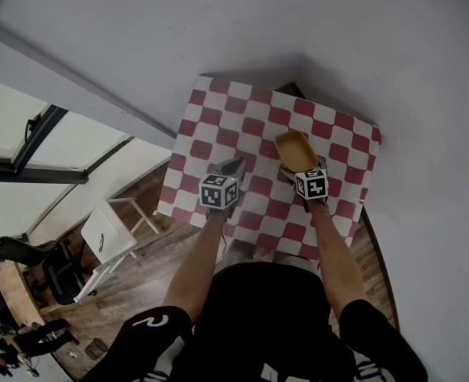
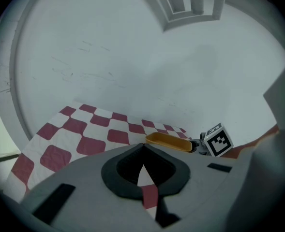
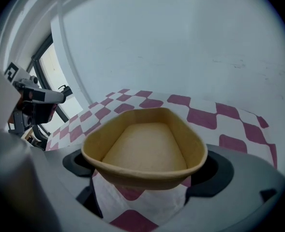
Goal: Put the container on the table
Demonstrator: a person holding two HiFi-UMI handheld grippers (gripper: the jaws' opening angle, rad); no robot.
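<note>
A shallow yellow container (image 1: 296, 151) hangs just above the red-and-white checked table (image 1: 218, 110), near its right side. My right gripper (image 1: 298, 170) is shut on the container's near end. In the right gripper view the empty container (image 3: 147, 149) fills the space between the jaws, with the checked cloth (image 3: 229, 124) under it. My left gripper (image 1: 232, 167) hovers over the table's front middle, shut with nothing in it. In the left gripper view its jaws meet at a point (image 2: 143, 148), and the container (image 2: 167, 141) shows to the right beside the other gripper's marker cube (image 2: 217, 140).
The table stands in a corner of white walls (image 1: 298, 22). A white chair (image 1: 107, 237) stands on the wooden floor left of the table. A window (image 1: 27, 142) lies further left, with dark clutter (image 1: 27, 293) on the floor below it.
</note>
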